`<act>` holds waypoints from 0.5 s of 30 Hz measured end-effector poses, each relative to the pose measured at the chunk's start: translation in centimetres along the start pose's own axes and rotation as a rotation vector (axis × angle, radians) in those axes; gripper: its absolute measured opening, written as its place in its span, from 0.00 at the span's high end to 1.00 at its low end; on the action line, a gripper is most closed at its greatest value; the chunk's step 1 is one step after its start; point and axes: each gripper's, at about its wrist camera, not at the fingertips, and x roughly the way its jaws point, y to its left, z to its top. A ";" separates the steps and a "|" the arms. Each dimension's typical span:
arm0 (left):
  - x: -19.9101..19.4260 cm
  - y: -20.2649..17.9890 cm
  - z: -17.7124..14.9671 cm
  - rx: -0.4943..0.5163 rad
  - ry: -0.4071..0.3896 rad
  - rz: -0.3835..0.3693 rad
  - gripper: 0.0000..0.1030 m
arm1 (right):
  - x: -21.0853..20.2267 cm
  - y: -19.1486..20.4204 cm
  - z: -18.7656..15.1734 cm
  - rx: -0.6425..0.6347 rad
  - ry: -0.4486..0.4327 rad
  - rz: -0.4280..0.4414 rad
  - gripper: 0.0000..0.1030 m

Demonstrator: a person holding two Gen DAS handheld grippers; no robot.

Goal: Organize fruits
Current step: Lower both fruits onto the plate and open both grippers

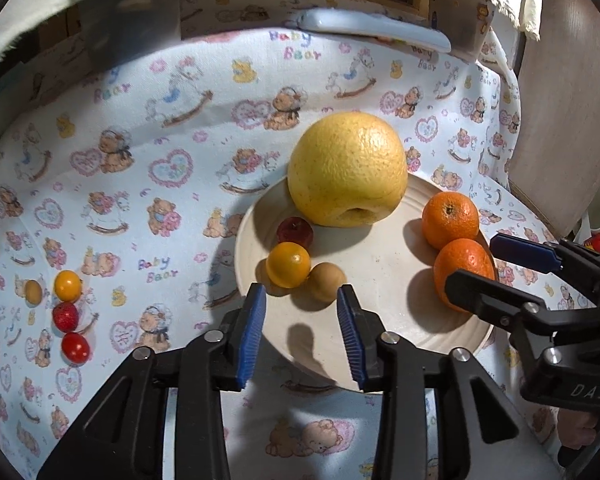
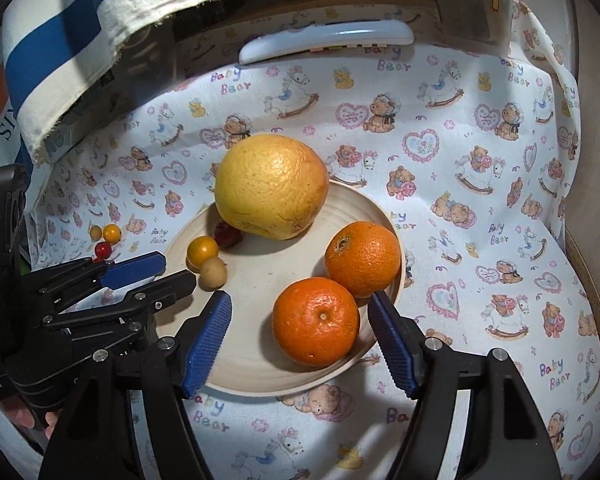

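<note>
A cream plate (image 1: 384,280) (image 2: 260,292) holds a big yellow grapefruit (image 1: 346,168) (image 2: 270,186), two oranges (image 1: 450,220) (image 1: 464,270) (image 2: 362,258) (image 2: 316,320), a yellow cherry tomato (image 1: 288,264) (image 2: 202,252), a tan longan (image 1: 326,282) (image 2: 213,273) and a dark red fruit (image 1: 295,232) (image 2: 227,234). My left gripper (image 1: 302,332) (image 2: 156,272) is open and empty, just short of the tomato and longan. My right gripper (image 2: 300,338) (image 1: 474,266) is open, its jaws on either side of the near orange.
On the bear-print cloth (image 1: 160,160) left of the plate lie a tan longan (image 1: 33,291), a yellow tomato (image 1: 67,285), a strawberry (image 1: 65,316) and a red tomato (image 1: 75,347). A white remote (image 1: 372,26) (image 2: 324,40) lies at the back.
</note>
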 end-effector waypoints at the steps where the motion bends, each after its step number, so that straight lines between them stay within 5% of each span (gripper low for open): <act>1: -0.4 0.2 0.1 -0.006 -0.011 0.007 0.58 | -0.2 0.1 0.0 0.000 -0.007 0.000 0.30; 15: -8.0 4.5 -0.8 -0.024 -0.189 0.080 0.51 | -4.2 3.0 0.5 -0.014 -0.160 -0.013 0.17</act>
